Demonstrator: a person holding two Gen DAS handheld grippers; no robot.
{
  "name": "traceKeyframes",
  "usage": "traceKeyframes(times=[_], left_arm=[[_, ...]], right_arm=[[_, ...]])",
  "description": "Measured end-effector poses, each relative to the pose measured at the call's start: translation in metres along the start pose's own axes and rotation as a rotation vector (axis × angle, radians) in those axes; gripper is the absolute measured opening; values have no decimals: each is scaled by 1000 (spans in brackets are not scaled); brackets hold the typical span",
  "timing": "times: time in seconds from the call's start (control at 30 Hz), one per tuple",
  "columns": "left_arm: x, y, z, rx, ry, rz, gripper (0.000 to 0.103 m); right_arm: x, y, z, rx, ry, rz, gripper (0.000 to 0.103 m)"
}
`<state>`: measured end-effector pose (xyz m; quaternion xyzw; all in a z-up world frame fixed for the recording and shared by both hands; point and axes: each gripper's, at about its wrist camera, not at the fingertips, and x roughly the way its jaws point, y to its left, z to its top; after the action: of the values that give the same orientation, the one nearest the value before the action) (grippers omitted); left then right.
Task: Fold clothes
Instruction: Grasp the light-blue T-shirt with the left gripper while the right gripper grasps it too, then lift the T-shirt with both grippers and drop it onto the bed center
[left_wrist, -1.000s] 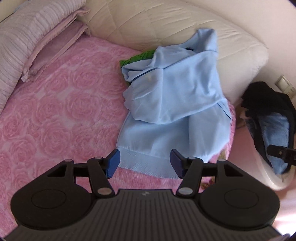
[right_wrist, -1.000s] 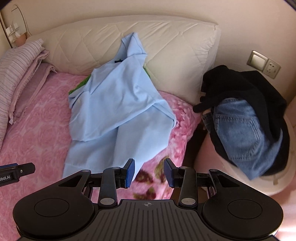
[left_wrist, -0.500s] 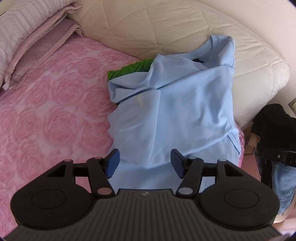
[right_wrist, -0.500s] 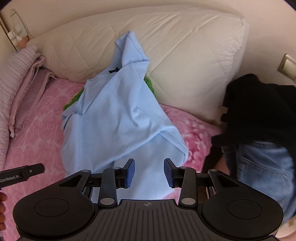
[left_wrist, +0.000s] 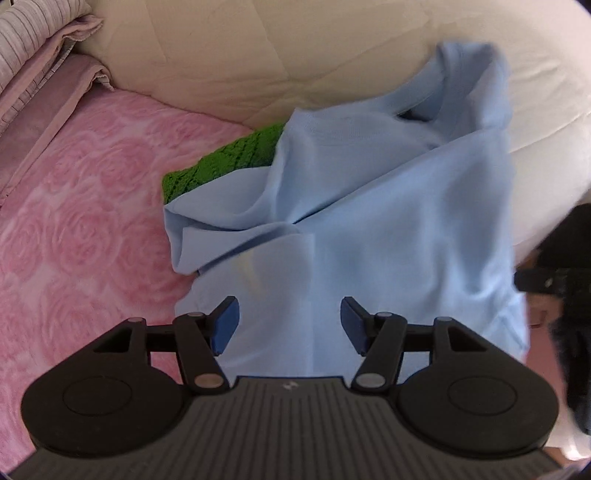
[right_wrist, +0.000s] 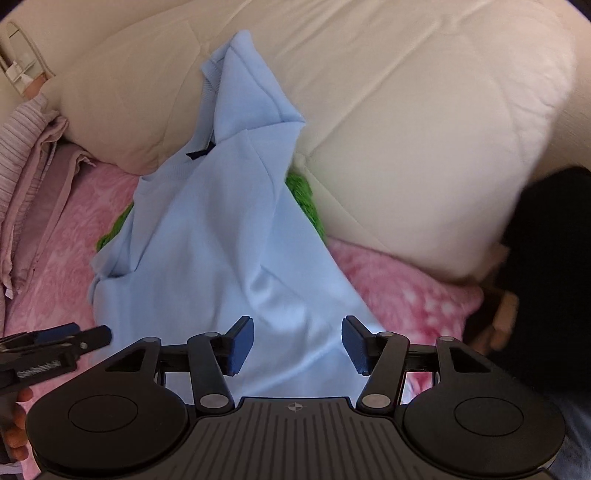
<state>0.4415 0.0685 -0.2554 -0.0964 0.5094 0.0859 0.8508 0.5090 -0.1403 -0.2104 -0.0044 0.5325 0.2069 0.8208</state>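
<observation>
Crumpled light-blue cotton sweatshirt (left_wrist: 388, 229) lies on the bed's pink rose-pattern blanket (left_wrist: 81, 206), its upper part with the ribbed collar propped against the cream quilted headboard cushion (left_wrist: 295, 48). A green knitted garment (left_wrist: 229, 162) sticks out from under it on the headboard side. Left gripper (left_wrist: 290, 325) hovers over the sweatshirt's lower part, jaws wide, nothing between the blue pads. Right gripper (right_wrist: 297, 345) hovers over the same lower area toward the bed edge, jaws wide, empty too. Left gripper also shows at the left edge of the right wrist view, with fingers of the hand holding it. Dark clothing (right_wrist: 546, 280) sits off the bed's right side; striped mauve bedding (left_wrist: 40, 59) folded at far left
</observation>
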Motion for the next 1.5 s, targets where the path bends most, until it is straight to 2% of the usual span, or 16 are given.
traceKeyframes(times=[0.13,0.17,0.2,0.37,0.43,0.5,0.6,0.8,0.9,1.0,1.17,1.33,1.5], left_arm=[[26,3,8,-23,2,2,56],[32,4,8,-28,4,2,53],[38,5,8,-33,6,2,43],[38,12,5,-42,-37,-16,10],[27,18,3,-55,-66,-31,9],[11,23,-1,-70,-101,-55,8],[-26,27,-5,-79,-175,-69,8],[-127,41,-20,-135,-367,-98,7],[-186,61,-40,-191,-466,-64,7],[-257,87,-74,-249,-582,-12,7],[-386,119,-143,-298,-776,108,7],[-523,146,-217,-323,-955,264,7],[-645,150,-289,-266,-1085,440,7]], right_arm=[[25,3,12,-28,-13,8,59],[32,3,13,-31,-16,11,59],[38,3,15,-34,-17,14,59],[59,9,13,-88,-31,-17,58],[54,13,10,-132,-51,-30,17],[40,17,5,-165,-77,-32,7],[12,22,1,-189,-120,-1,4],[-65,54,-3,-249,-237,131,2],[-104,76,-6,-272,-290,229,2],[-141,109,-18,-319,-332,338,2],[-203,177,-54,-398,-385,579,2],[-262,254,-106,-448,-394,812,2],[-324,324,-165,-489,-390,1031,1]])
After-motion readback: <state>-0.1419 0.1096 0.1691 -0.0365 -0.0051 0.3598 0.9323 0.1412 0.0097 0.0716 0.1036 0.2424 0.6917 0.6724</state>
